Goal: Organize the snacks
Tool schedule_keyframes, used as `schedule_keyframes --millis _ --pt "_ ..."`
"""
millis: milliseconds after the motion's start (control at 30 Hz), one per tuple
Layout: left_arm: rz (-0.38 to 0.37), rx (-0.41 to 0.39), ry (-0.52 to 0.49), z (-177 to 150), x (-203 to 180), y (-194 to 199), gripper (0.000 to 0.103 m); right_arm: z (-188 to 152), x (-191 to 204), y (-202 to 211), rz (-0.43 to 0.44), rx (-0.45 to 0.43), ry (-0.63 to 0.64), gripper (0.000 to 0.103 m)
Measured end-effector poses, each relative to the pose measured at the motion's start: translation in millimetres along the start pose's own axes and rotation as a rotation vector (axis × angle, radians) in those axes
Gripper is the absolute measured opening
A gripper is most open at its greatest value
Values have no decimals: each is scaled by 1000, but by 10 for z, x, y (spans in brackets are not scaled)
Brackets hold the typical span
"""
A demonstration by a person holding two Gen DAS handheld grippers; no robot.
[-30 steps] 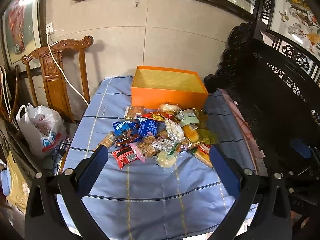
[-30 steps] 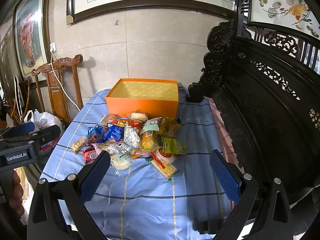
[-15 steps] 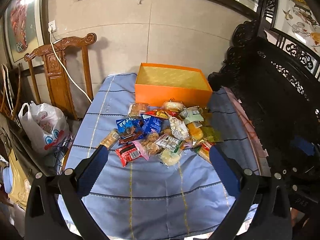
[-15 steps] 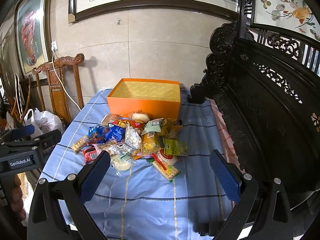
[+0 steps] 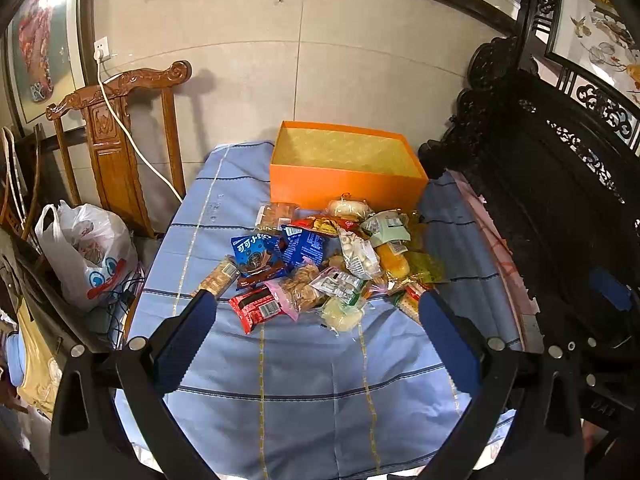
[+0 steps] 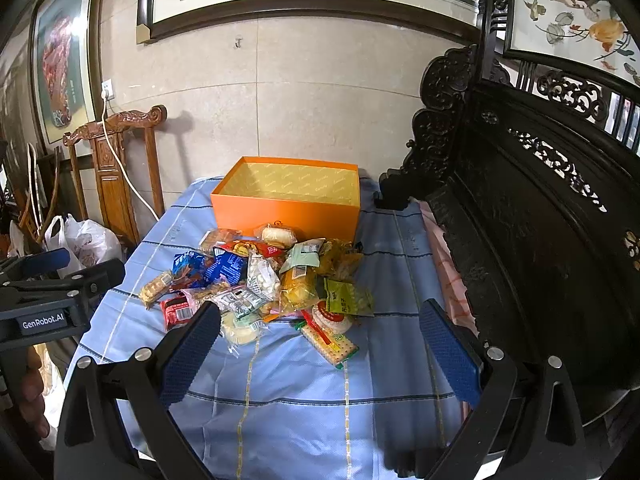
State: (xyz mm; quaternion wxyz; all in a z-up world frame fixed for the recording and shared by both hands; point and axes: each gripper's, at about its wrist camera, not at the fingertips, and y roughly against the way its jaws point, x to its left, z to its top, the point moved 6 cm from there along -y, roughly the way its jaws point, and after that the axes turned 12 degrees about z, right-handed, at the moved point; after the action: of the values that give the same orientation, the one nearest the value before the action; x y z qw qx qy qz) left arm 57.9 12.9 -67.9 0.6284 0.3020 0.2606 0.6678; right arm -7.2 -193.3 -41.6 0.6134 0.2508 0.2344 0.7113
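Note:
A pile of wrapped snacks (image 5: 324, 264) lies on a table with a blue striped cloth (image 5: 304, 380); it also shows in the right wrist view (image 6: 272, 284). Behind the pile stands an open, empty orange box (image 5: 344, 168), seen too in the right wrist view (image 6: 288, 200). My left gripper (image 5: 316, 336) is open and empty, held above the near part of the cloth, short of the pile. My right gripper (image 6: 320, 344) is open and empty, also short of the pile. The left gripper body (image 6: 52, 300) shows at the left edge of the right wrist view.
A carved wooden chair (image 5: 116, 148) with a white cable stands left of the table. A white plastic bag (image 5: 88, 252) sits on the floor beside it. A dark carved bench (image 6: 540, 240) runs along the table's right side. A tiled wall lies behind.
Both grippers have moved slightly forward and to the left, so the pile and box sit a little nearer and further right in view. Both stay open.

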Motion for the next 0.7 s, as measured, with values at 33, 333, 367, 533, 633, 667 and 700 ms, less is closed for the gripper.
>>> schedule_keyframes --millis 33,333,367,533,633,667,700 --pt "-1 0 0 0 0 -10 99 1 1 -8 0 1 0 99" --pt "-5 9 2 -2 42 -96 99 24 72 -77 -3 10 5 99" --pt "-5 9 3 0 44 -95 99 26 72 -77 -4 11 5 99" --pt "-7 15 0 -4 48 -125 99 23 87 -82 -7 13 2 99" --pt "-11 16 -4 -4 56 -141 99 21 84 -87 -8 14 0 99" --pt "-12 17 -6 -4 59 -147 99 20 85 -92 -9 15 -2 99" --pt "-12 18 -7 -5 56 -153 99 18 89 -95 -10 16 -4 99"
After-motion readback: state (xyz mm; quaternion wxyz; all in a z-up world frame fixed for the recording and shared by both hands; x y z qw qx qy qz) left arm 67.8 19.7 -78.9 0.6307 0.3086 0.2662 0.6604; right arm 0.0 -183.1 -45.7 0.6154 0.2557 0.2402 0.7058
